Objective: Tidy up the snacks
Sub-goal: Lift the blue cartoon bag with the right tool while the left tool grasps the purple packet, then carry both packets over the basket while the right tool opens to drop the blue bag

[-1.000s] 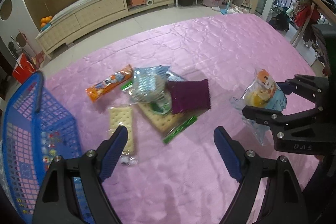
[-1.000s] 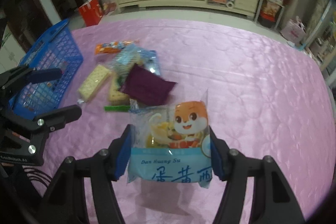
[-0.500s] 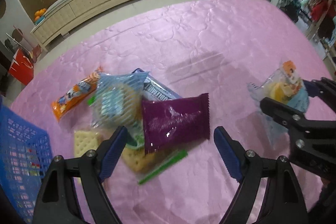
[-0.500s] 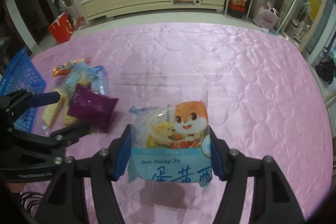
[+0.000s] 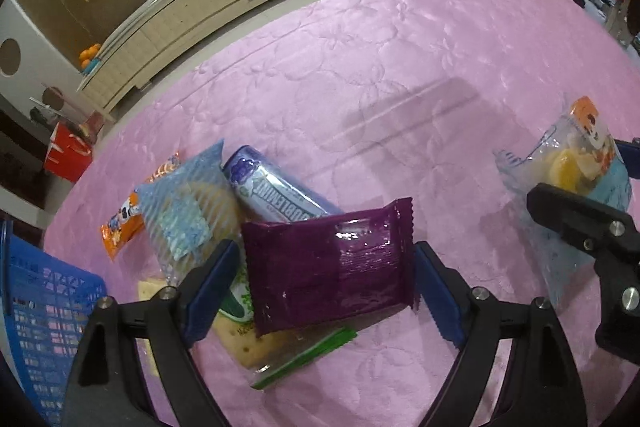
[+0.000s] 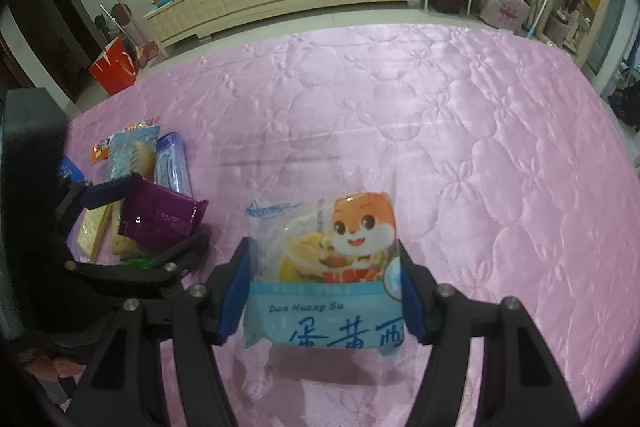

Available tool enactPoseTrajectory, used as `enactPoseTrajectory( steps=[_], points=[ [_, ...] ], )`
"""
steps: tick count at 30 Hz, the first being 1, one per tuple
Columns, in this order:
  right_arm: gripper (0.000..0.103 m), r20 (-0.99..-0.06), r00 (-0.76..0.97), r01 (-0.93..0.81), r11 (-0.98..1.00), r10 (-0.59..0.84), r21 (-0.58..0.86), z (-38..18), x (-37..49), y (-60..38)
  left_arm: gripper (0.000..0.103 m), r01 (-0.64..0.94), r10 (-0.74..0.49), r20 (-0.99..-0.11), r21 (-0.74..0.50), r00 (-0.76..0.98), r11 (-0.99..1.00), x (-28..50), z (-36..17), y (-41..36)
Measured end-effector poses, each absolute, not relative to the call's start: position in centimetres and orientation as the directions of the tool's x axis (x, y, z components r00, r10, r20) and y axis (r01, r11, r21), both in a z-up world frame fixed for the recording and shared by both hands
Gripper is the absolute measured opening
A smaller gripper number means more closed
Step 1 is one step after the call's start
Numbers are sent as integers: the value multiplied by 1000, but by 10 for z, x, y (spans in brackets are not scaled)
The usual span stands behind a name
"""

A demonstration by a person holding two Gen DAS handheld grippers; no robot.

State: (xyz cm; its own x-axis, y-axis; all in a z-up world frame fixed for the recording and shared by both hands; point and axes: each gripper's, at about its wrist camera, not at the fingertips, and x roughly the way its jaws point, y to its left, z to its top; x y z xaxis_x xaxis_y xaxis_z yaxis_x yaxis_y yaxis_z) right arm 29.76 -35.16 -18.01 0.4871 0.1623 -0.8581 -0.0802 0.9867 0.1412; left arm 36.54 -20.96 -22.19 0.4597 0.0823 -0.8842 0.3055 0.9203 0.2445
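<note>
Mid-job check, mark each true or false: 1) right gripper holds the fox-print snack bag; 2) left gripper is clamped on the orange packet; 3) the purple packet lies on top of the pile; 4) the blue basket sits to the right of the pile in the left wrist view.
1) True: the right gripper is shut on the fox-print snack bag.
2) False: the left gripper is open around the purple packet; the orange packet lies untouched.
3) True.
4) False: the blue basket sits to the left.

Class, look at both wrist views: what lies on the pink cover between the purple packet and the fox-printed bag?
Nothing: between the purple packet and the fox-printed bag the pink cover is bare, clearest in the left wrist view.
</note>
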Motion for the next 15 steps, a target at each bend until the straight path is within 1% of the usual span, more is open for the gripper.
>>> enactPoseTrajectory(
  steps=[1, 3, 4, 7, 11, 15],
  points=[
    [69, -859, 487, -75, 987, 161, 143, -180, 297, -352, 84, 285, 91, -884, 243, 459, 927, 364, -222, -210],
    [69, -861, 484, -72, 988, 156, 138, -181, 296, -353, 73, 273, 93, -886, 238, 454, 932, 362, -221, -213],
    [69, -862, 483, -72, 988, 156, 139, -181, 296, -354, 64, 280, 67, -897, 206, 437, 938, 360, -220, -213],
    [69, -864, 479, -73, 988, 155, 137, -182, 296, -352, 53, 279, 12, -918, 133, 397, 951, 352, -218, -210],
    [69, -864, 476, -92, 986, 164, 136, -183, 293, -347, 49, 260, -25, -910, 92, 413, 961, 341, -213, -205],
    [69, -861, 478, -101, 985, 172, 141, -179, 288, -342, 49, 260, -68, -899, 52, 433, 964, 325, -199, -192]
  ],
)
